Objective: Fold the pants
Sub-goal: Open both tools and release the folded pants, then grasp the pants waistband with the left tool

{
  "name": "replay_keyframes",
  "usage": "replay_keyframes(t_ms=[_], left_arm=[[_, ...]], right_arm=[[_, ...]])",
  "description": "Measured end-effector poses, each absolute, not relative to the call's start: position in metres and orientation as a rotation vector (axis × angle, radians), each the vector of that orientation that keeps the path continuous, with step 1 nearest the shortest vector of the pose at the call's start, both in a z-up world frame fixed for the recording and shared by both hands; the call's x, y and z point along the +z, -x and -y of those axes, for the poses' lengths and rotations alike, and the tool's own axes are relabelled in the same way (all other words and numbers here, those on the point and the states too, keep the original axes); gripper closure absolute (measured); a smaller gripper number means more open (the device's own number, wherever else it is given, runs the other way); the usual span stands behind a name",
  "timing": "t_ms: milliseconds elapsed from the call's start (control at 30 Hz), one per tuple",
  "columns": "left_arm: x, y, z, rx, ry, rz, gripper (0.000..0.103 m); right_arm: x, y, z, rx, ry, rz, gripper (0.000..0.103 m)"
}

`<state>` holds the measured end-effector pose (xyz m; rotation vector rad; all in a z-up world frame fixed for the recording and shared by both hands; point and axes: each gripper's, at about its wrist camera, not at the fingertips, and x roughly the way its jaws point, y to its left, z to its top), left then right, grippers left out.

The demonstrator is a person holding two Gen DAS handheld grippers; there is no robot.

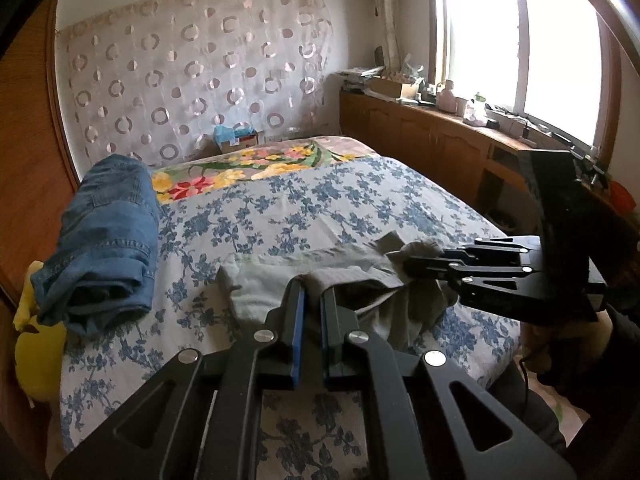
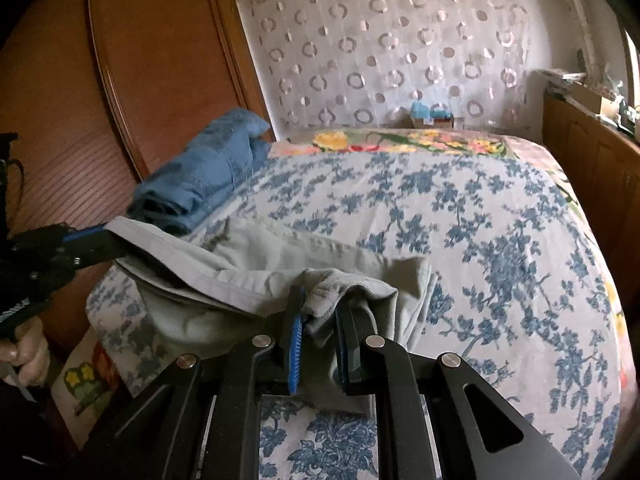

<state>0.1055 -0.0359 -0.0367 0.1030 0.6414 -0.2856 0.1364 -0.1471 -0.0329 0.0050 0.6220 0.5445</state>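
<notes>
Both tilted downward, left tongs (image 1: 313, 286) and right tongs (image 2: 320, 304) clamp the grey pants (image 2: 248, 276) above the bed (image 2: 480, 240).

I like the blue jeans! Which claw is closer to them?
Left. The left claw grips the grey pants right beside the folded jeans. The right claw grips the same pants farther from them.
</notes>
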Motion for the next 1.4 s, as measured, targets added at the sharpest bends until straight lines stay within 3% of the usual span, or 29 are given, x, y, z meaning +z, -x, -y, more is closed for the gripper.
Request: replay_keyframes(t_ms=[300, 467, 567, 667, 733, 767, 1133, 1233, 1400], left_arm=[[-0.033, -0.102, 0.029, -0.252, -0.094, -0.633, 0.087], [-0.028, -0.091, 0.029, -0.265, -0.1, -0.598, 0.058], [-0.035, -0.093, 0.028, -0.269, -0.1, -0.613, 0.058], [-0.05, -0.099, 0.025, -0.259, -0.098, -0.659, 0.058], [-0.061, -0.1, 0.022, -0.247, -0.087, -0.68, 0.058], [-0.065, -0.1, 0.021, -0.246, -0.079, -0.689, 0.058], [-0.105, -0.103, 0.014, -0.236, -0.059, -0.767, 0.058], [-0.11, -0.107, 0.014, -0.243, -0.057, -0.782, 0.06], [-0.117, -0.114, 0.015, -0.268, -0.046, -0.803, 0.073]], right_arm=[[-0.039, -0.154, 0.135, 0.522, 0.026, -0.643, 0.09], [-0.04, -0.167, 0.128, 0.501, 0.04, -0.653, 0.09], [-0.042, -0.174, 0.127, 0.491, 0.024, -0.667, 0.09], [-0.041, -0.174, 0.131, 0.481, 0.015, -0.67, 0.079], [-0.037, -0.171, 0.137, 0.454, 0.009, -0.667, 0.062], [-0.035, -0.168, 0.14, 0.439, 0.012, -0.658, 0.059], [-0.042, -0.12, 0.172, 0.49, 0.047, -0.672, 0.059], [-0.056, -0.118, 0.171, 0.5, 0.076, -0.713, 0.059], [-0.064, -0.123, 0.168, 0.504, 0.078, -0.744, 0.061]])
